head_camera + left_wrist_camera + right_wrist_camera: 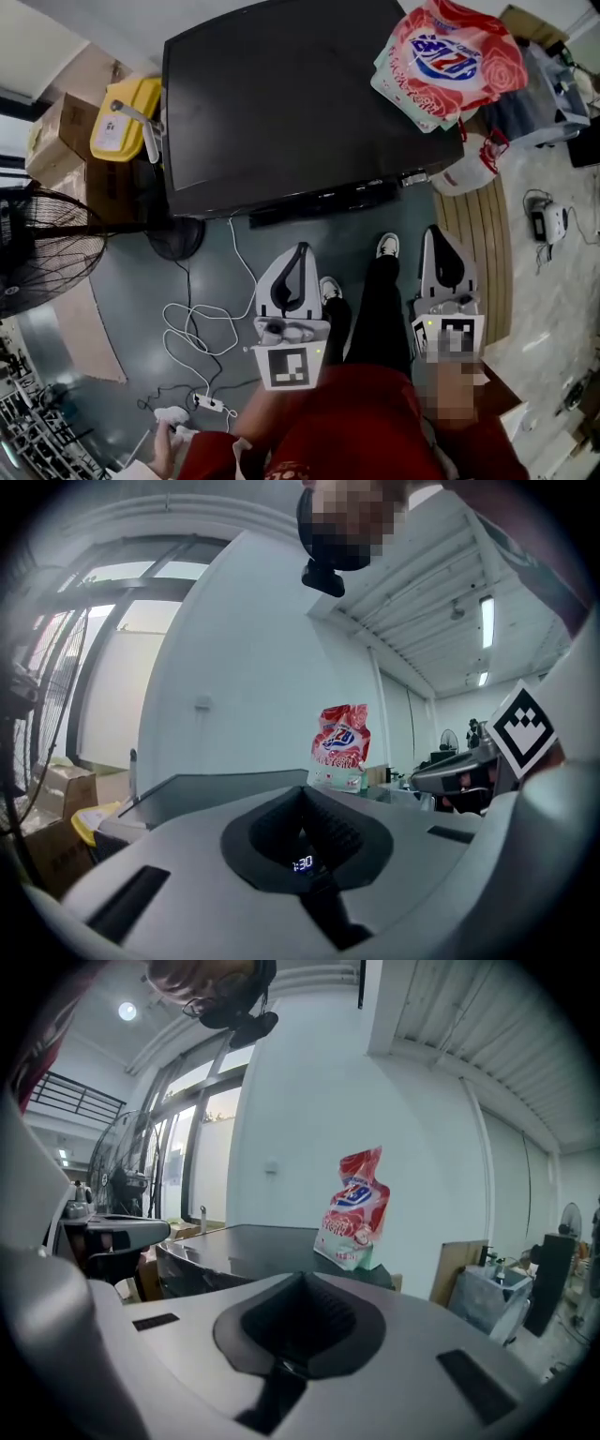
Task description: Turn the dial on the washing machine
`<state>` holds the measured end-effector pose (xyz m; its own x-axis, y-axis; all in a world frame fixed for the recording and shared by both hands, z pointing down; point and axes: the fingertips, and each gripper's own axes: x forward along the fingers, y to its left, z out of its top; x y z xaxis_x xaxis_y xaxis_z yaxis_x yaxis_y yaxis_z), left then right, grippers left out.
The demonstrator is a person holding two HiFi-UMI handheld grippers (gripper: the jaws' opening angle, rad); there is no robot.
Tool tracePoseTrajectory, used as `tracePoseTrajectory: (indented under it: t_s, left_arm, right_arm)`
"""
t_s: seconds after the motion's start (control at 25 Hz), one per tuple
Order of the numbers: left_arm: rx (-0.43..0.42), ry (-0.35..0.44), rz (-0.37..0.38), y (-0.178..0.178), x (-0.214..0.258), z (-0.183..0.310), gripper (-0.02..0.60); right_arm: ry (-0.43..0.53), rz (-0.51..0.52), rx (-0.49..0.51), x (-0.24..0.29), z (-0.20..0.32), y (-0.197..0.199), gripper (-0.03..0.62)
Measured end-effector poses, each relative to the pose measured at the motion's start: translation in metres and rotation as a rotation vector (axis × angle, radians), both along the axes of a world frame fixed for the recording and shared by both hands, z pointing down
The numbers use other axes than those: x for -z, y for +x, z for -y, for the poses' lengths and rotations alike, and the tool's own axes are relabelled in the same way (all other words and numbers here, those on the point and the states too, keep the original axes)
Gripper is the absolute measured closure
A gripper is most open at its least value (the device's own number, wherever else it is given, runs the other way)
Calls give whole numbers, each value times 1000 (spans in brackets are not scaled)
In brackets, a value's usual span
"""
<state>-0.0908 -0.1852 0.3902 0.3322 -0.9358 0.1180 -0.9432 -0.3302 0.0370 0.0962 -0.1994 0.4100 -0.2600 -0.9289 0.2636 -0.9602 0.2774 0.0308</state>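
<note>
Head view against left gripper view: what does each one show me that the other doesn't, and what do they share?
Only the head view shows the white cables and power strip on the floor, and the person's shoes. Only the left gripper view shows a small lit display low past the left gripper's closed jaws, and the ceiling lights. Both show the washing machine's dark lid, the red detergent bag at its far corner, and the yellow container beside it.

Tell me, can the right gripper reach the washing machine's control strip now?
Probably yes: the right gripper, jaws shut, hangs before the washing machine with open air between it and the control strip. The dial itself I cannot make out.
</note>
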Motion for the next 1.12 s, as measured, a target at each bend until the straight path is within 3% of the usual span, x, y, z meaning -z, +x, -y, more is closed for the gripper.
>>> tracePoseTrajectory:
  t_s: [0.52, 1.12]
  left_arm:
    - [-6, -16, 9, 48, -126, 6, 572]
    - [20, -42, 15, 39, -129, -12, 572]
  right_arm:
    - [-26, -52, 32, -121, 17, 16, 586]
    - [-7, -92, 21, -129, 15, 15, 583]
